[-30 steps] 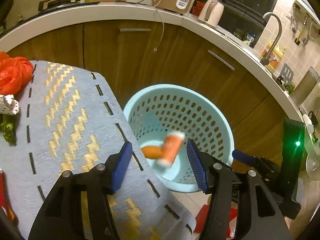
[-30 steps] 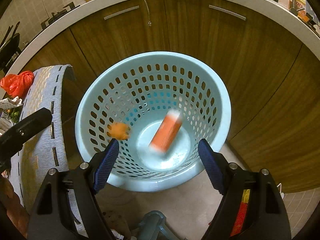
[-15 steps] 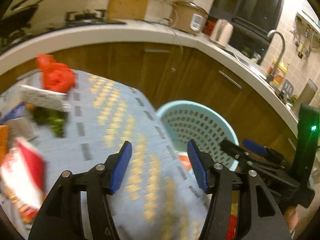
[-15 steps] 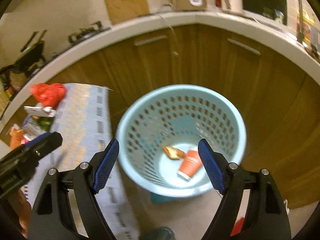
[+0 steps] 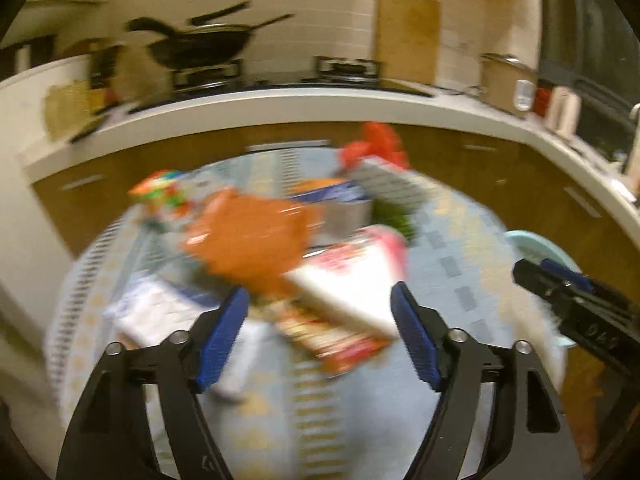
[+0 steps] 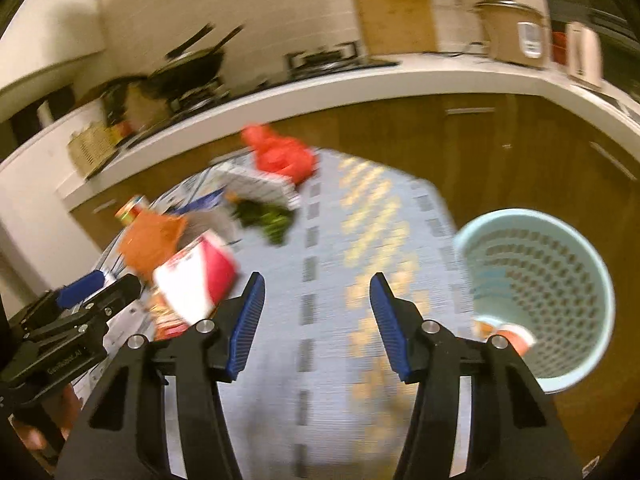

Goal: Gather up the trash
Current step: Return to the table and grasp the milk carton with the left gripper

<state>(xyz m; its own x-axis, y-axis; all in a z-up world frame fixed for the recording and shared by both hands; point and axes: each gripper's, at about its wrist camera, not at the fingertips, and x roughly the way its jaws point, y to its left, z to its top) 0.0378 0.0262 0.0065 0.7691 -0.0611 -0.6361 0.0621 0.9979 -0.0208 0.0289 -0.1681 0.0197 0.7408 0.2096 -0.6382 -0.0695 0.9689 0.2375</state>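
Observation:
Both views are motion-blurred. My left gripper (image 5: 318, 316) is open and empty, hovering just before a heap of trash on the table: an orange wrapper (image 5: 252, 236), a white-and-red packet (image 5: 352, 276), a red plastic bag (image 5: 376, 144) and green scraps (image 5: 394, 214). My right gripper (image 6: 316, 308) is open and empty over the blue-grey tablecloth (image 6: 332, 360). The same heap lies to its left, with the white-and-red packet (image 6: 196, 280) and red bag (image 6: 280, 152). The light-blue perforated basket (image 6: 536, 292) stands at the right and holds an orange cup (image 6: 512, 336).
A white curved counter (image 6: 360, 80) with wooden cabinets runs behind the table, carrying a wok (image 5: 200, 46), cutting board (image 5: 408, 32) and rice cooker (image 6: 512, 32). The basket rim (image 5: 528, 240) shows at the right of the left wrist view, behind the other gripper (image 5: 576, 304).
Both grippers have swung left and up from over the basket toward the table. The trash heap now fills the left view; the basket has slid to the right edge.

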